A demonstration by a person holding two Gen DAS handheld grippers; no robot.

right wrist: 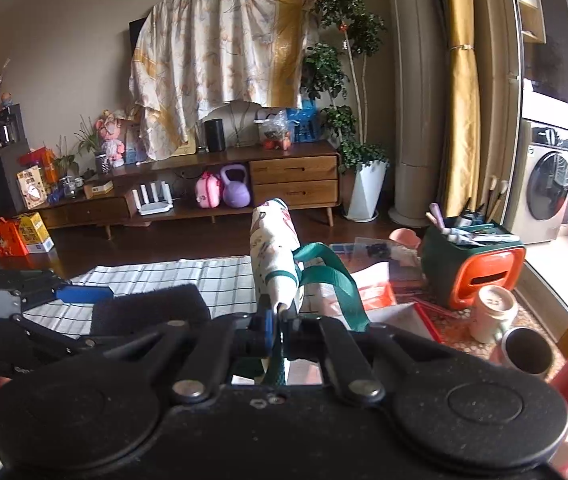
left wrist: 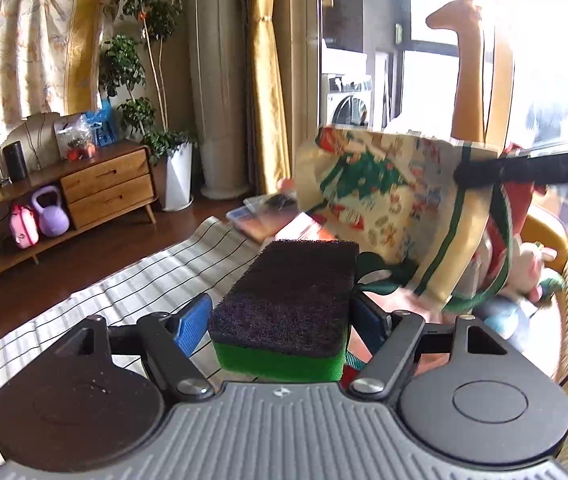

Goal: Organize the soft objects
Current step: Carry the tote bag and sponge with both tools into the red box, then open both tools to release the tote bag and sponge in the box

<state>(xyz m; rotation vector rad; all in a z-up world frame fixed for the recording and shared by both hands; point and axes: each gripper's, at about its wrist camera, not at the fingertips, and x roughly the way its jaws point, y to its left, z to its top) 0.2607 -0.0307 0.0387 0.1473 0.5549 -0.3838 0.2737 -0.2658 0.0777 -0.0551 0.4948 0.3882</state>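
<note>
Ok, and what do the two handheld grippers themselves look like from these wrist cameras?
Both share one build: the left gripper has a ribbed grey base plate with a small logo, two round black discs, black linkage arms on silver pivot bolts, and blue ribbed finger pads. The right gripper shows matching black discs, linkages and blue pads, with dust specks. No cables or sleeves are visible.

Right tongs pinch the printed bag's edge — green strap dangling.

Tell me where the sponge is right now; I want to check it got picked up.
The sponge is clamped in the left hand-held gripper, raised above the striped cloth, left of the printed bag; the right wrist view shows it at lower left.
</note>
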